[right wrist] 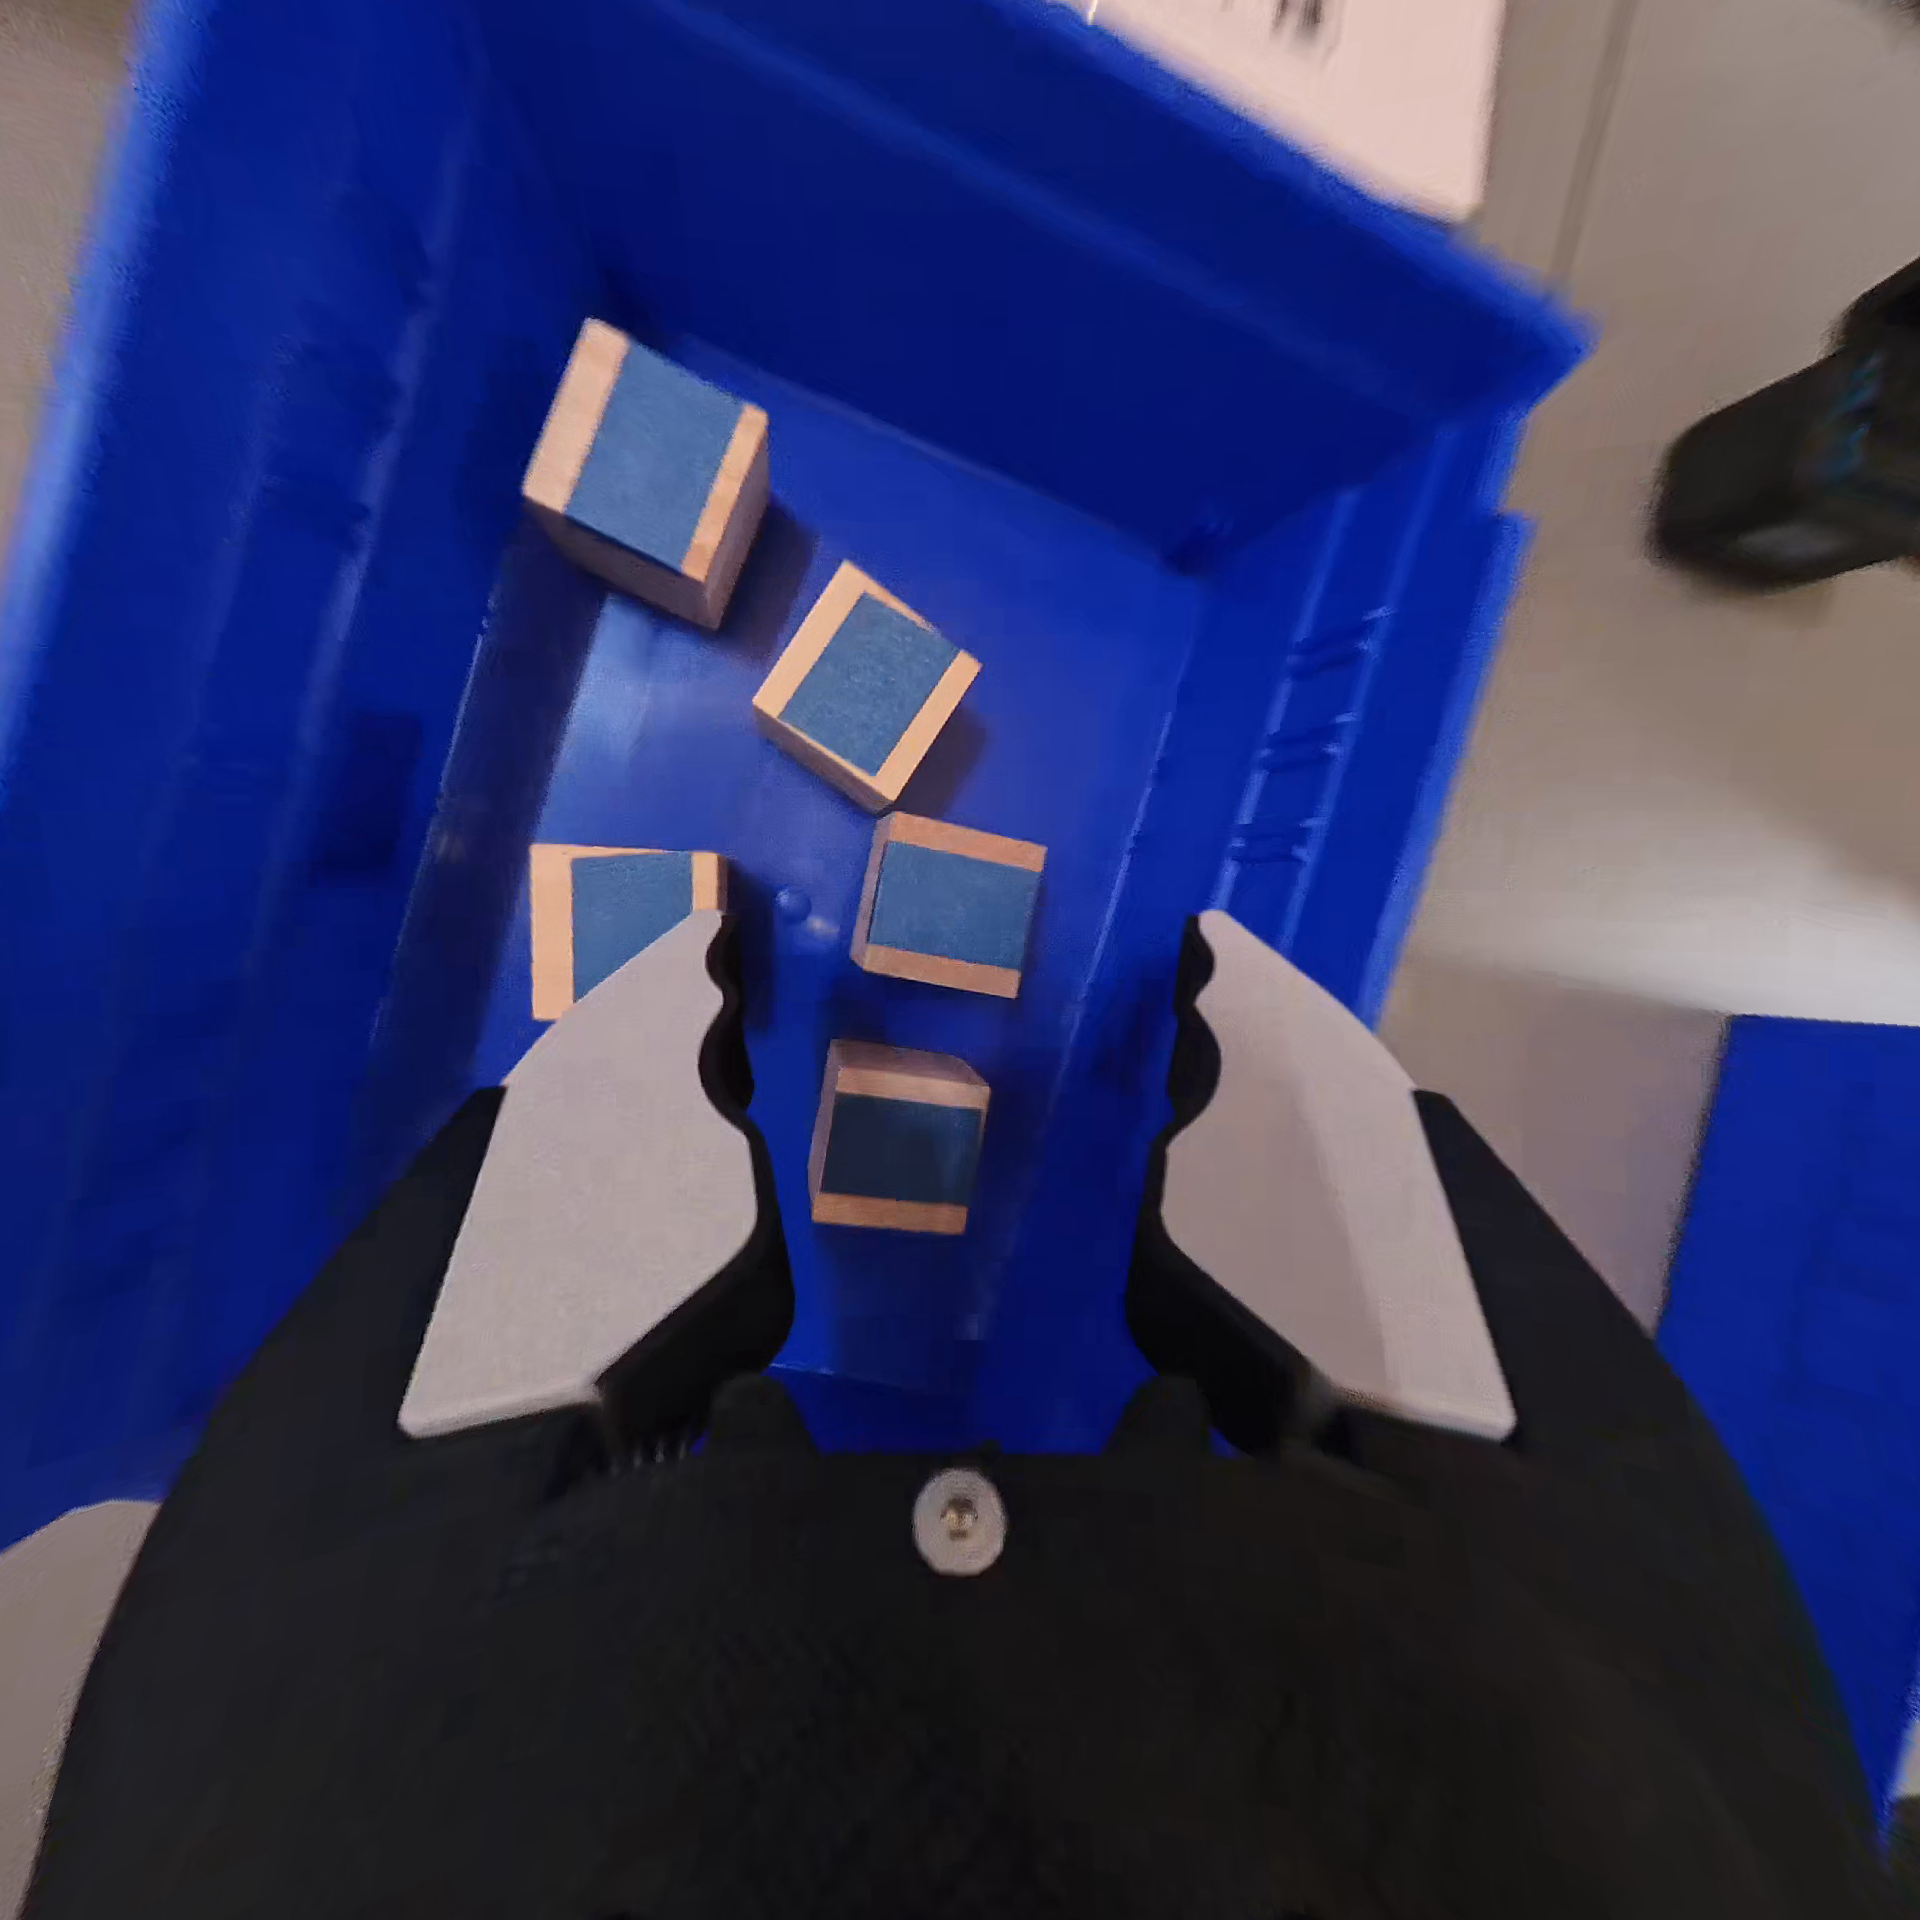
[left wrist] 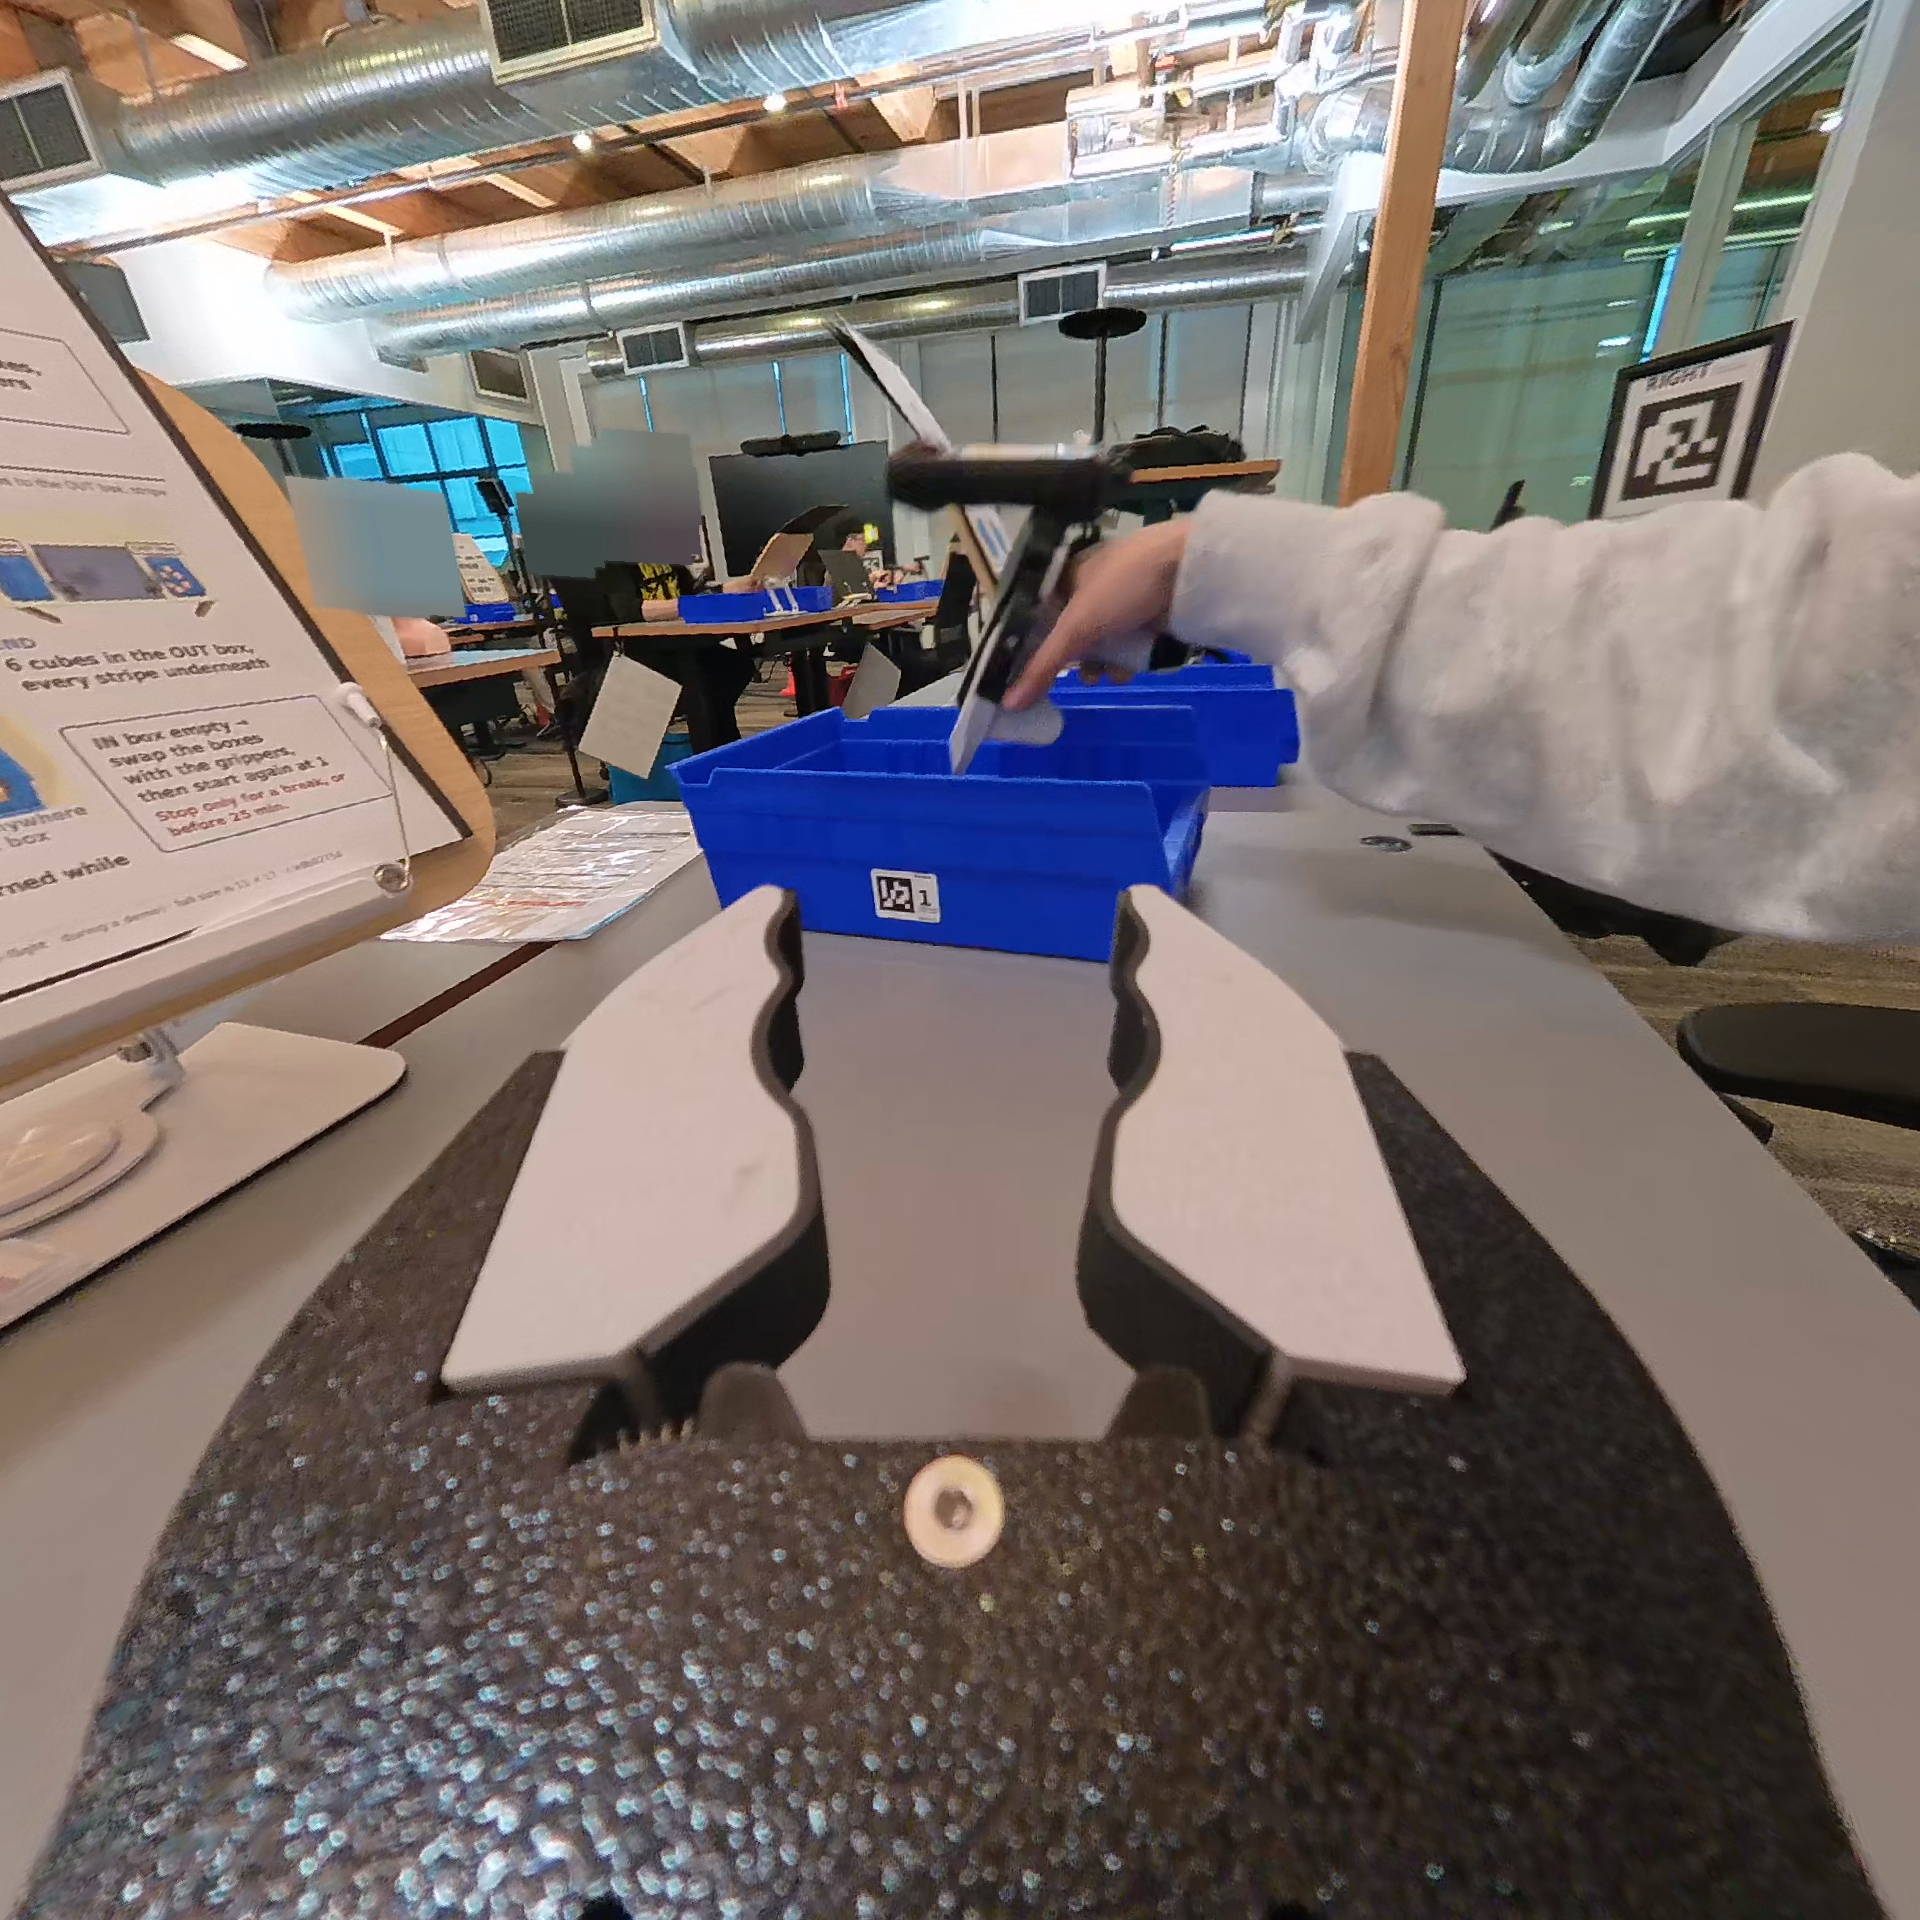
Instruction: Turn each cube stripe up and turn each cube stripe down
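Several wooden cubes with a blue stripe facing up lie in a blue bin (right wrist: 312,623); it also shows in the left wrist view (left wrist: 966,831). My right gripper (right wrist: 956,935) is open and empty, pointing down into the bin above the cubes. One cube (right wrist: 899,1138) lies between its fingers below, another (right wrist: 951,904) just beyond, and one (right wrist: 613,925) is partly hidden by the left finger (right wrist: 603,1174). My left gripper (left wrist: 956,914) is open and empty, low over the grey table (left wrist: 956,1143) in front of the bin. The right gripper (left wrist: 1003,665) shows there too, dipping into the bin.
An instruction board on a stand (left wrist: 156,675) is at the left of the table. A second blue bin (left wrist: 1226,717) sits behind the first and also shows in the right wrist view (right wrist: 1808,1351). A sleeved arm (left wrist: 1558,675) reaches in from the right. A marker sign (left wrist: 1688,426) stands far right.
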Demonstrator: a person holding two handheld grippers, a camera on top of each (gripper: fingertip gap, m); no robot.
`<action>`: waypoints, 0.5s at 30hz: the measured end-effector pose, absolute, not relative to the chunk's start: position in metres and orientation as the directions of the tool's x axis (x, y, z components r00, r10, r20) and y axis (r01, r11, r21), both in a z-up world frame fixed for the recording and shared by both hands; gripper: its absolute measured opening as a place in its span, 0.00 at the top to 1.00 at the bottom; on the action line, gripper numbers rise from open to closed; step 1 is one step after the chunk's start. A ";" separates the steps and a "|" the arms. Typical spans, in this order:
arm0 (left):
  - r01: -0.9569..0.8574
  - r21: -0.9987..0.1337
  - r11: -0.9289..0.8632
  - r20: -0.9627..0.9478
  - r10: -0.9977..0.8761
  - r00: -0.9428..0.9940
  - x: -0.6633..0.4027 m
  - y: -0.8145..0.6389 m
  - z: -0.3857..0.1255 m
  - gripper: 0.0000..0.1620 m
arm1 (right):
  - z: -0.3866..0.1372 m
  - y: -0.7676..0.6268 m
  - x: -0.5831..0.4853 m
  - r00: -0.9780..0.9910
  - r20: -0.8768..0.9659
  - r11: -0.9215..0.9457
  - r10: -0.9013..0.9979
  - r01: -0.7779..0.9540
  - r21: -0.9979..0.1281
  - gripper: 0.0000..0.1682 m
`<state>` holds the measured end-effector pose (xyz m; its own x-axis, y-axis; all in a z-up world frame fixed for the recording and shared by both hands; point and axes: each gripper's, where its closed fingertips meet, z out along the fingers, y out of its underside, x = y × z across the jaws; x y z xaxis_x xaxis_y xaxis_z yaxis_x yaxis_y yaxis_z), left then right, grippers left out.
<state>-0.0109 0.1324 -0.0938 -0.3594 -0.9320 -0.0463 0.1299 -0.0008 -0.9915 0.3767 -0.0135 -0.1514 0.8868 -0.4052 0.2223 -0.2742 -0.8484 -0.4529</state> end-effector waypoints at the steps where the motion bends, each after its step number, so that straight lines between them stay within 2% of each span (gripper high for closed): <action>1: 0.120 -0.993 0.004 -0.046 -0.935 -0.351 -0.010 0.134 -0.095 0.65 | -0.140 -0.017 0.374 0.876 0.250 -0.829 -0.413 -0.249 -0.501 0.52; 3: 0.098 -0.995 0.009 -0.041 -0.942 -0.332 -0.008 0.137 -0.099 0.65 | -0.121 -0.025 0.364 0.861 0.258 -0.776 -0.440 -0.219 -0.592 0.52; 7: 0.061 -0.998 -0.010 -0.008 -0.959 -0.285 -0.003 0.143 -0.102 0.64 | -0.096 -0.042 0.333 0.872 0.157 -0.628 -0.463 -0.197 -0.752 0.48; 11: 0.002 -1.000 0.009 -0.009 -0.973 -0.230 0.007 0.146 -0.113 0.63 | -0.087 -0.084 0.316 0.832 0.113 -0.503 -0.543 -0.214 -0.838 0.49; 15: -0.068 -0.996 -0.061 0.071 -0.986 -0.149 0.027 0.141 -0.121 0.61 | -0.096 -0.135 0.309 0.790 0.103 -0.453 -0.604 -0.234 -0.860 0.50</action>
